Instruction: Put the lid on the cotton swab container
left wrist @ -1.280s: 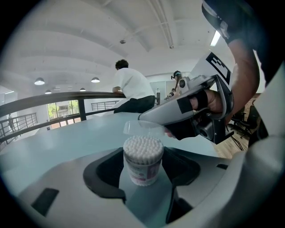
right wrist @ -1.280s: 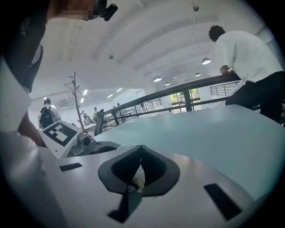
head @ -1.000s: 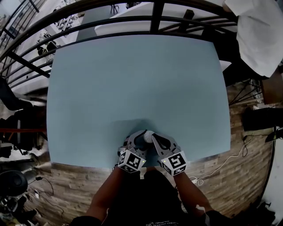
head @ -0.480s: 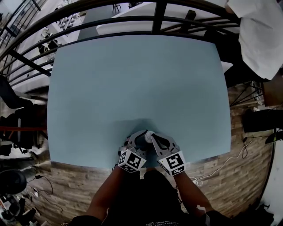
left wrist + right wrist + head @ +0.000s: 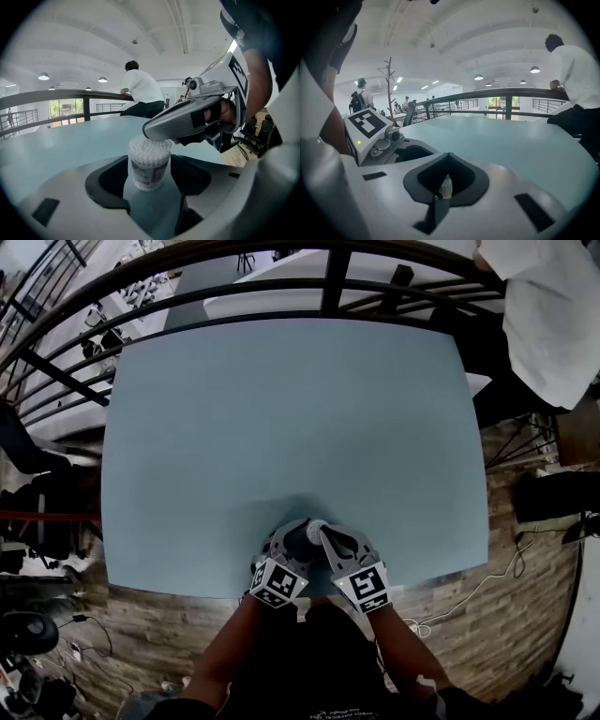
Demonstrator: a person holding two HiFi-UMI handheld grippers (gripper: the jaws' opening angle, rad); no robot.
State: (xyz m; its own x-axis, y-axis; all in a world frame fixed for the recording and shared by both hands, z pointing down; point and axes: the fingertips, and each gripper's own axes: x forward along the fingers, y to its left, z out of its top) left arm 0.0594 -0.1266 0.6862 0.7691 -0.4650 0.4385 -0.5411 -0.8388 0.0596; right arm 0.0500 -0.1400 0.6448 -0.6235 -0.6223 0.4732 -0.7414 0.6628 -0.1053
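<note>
Cotton swab container (image 5: 149, 161) top half-hidden under right gripper (image 5: 153, 131)

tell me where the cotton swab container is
The cotton swab container stands at the near edge of the table, low centre in the head view, between the jaws of the left hand-held gripper, under the tip of the right hand-held gripper.

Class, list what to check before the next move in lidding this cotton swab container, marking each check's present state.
1. Cotton swab container upright on the table: ok.
2. Left gripper jaws against its sides: ok.
3. Right gripper tip over its top: ok.
4. Right gripper jaws together: ok.
5. Lid seated: cannot tell; no lid shows clearly.
</note>
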